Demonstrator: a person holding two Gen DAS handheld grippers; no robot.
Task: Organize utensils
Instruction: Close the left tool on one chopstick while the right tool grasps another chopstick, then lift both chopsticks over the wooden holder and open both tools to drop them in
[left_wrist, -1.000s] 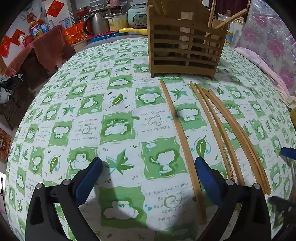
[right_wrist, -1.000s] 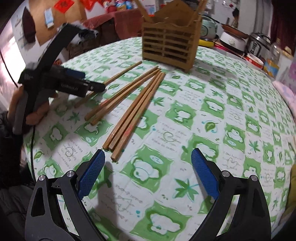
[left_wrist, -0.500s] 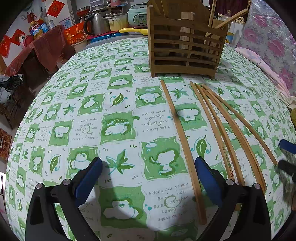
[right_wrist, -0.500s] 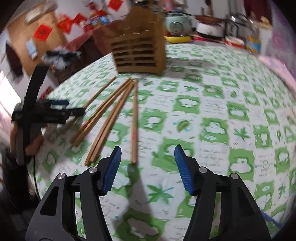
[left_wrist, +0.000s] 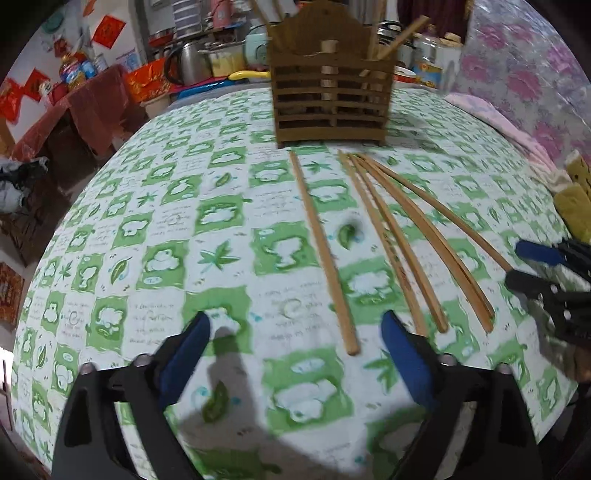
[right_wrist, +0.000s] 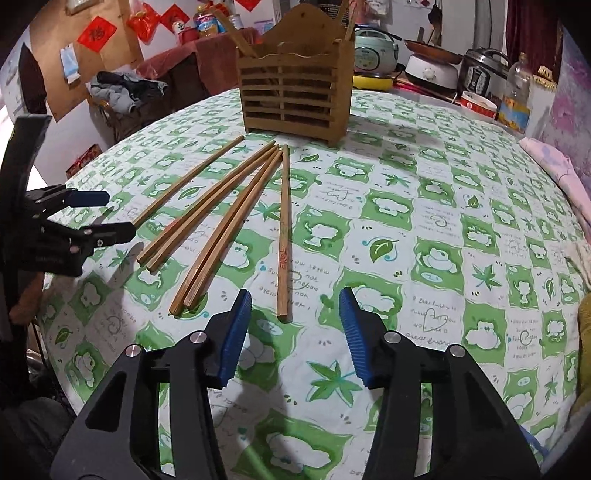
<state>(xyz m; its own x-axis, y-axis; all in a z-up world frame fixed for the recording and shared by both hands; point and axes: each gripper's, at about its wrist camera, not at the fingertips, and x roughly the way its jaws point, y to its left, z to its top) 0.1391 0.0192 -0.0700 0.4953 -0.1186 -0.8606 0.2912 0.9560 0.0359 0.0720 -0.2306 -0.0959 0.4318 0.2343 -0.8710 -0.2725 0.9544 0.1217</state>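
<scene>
The right gripper hovered over the tablecloth with its jaws apart and empty; they had just been closing toward a narrower gap. The near end of the lone marked chopstick lay just ahead of that gap, not yet between the blue pads. The left gripper was also apart and empty, its jaws likewise having just narrowed, with the near end of the single chopstick lying just ahead of them, closer to its right-hand pad.

All the loose chopsticks fanned out from the front of the wooden slatted holder, far tips near its base and near ends spreading toward the grippers. Beside the marked stick, on the side away from the holder's right corner, lay a close pair, then another pair. A few sticks already stood in the holder.

The risks I judged: flat, thin sticks on soft cloth could slip from the pads or roll aside as they close; a jaw could also snag the cloth and drag the neighbouring pair. With both grippers working the same fan, they might collide, and a stick held at its end would droop on the way to the holder.
</scene>
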